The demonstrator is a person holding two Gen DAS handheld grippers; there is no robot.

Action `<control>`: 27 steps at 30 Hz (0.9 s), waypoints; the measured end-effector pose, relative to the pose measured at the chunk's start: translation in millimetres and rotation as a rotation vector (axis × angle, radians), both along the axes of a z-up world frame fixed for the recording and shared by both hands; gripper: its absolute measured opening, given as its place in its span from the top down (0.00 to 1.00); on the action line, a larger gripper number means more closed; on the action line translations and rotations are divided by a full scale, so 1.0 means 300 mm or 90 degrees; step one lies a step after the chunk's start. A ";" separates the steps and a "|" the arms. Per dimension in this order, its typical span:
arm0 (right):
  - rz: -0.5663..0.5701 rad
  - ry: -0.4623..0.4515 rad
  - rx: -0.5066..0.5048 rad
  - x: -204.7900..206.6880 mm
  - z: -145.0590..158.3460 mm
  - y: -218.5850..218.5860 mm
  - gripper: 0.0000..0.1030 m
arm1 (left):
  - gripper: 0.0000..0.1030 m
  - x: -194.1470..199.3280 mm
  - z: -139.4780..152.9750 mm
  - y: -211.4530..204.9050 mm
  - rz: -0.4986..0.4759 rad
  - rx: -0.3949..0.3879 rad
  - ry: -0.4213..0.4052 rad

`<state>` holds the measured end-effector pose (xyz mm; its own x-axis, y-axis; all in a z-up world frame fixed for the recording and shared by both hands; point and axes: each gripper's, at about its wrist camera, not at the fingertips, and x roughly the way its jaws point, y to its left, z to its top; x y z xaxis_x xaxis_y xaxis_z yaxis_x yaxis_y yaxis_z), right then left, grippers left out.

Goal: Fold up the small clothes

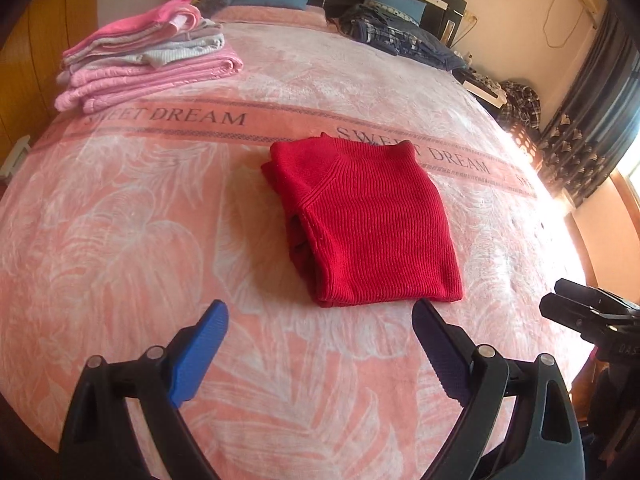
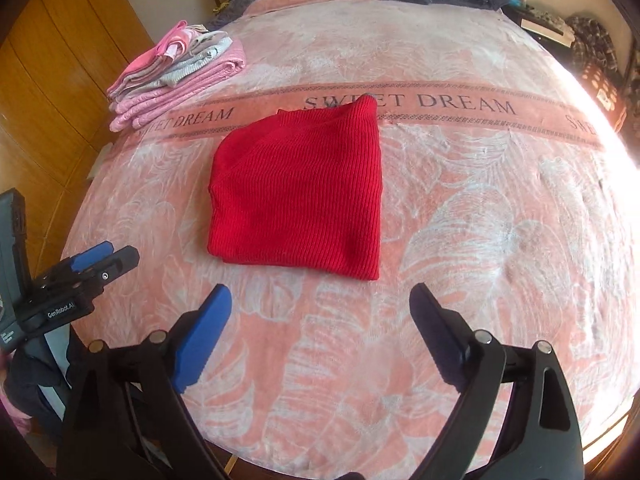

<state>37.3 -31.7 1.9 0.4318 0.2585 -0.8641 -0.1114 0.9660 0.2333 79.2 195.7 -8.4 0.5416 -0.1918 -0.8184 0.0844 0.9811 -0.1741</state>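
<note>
A red knitted sweater [image 1: 360, 220] lies folded into a compact rectangle on the pink bed blanket [image 1: 160, 240]; the right wrist view shows the same sweater [image 2: 300, 196] in the middle of the blanket [image 2: 480, 240]. My left gripper [image 1: 320, 312] is open, hovering just short of the sweater's near edge with nothing between its blue-padded fingers. My right gripper [image 2: 320, 296] is open too, a little back from the sweater's near edge and holding nothing. Each gripper shows at the side of the other's view: the right one [image 1: 592, 312] and the left one [image 2: 104, 260].
A stack of folded pink and grey clothes [image 1: 148, 60] sits at the far left of the bed, also visible as the stack [image 2: 180, 68]. Pillows and dark bedding [image 1: 400, 28] lie by the headboard. A wooden wardrobe [image 2: 52, 100] stands left; a curtained window [image 1: 588, 140] is right.
</note>
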 end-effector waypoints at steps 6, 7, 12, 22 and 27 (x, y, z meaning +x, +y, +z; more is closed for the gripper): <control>-0.041 -0.025 0.030 -0.069 0.026 0.030 0.12 | 0.09 -0.082 0.030 -0.011 -0.001 0.044 -0.042; -0.047 -0.034 0.016 -0.078 0.032 0.037 0.11 | 0.09 -0.088 0.031 -0.010 -0.003 0.048 -0.044; -0.068 -0.068 -0.045 -0.104 0.043 0.059 0.06 | 0.09 -0.122 0.033 -0.017 -0.013 0.086 -0.052; -0.026 -0.060 -0.075 -0.093 -0.010 0.122 0.06 | 0.08 -0.126 0.023 -0.025 0.011 0.138 -0.064; -0.023 -0.085 -0.061 -0.107 -0.003 0.143 0.06 | 0.08 -0.116 -0.001 -0.007 0.040 0.152 -0.054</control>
<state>5.3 11.1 0.9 0.5523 0.1601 -0.8181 -0.1007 0.9870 0.1252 44.3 193.6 -8.7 0.6155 0.0369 -0.7873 0.0267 0.9974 0.0675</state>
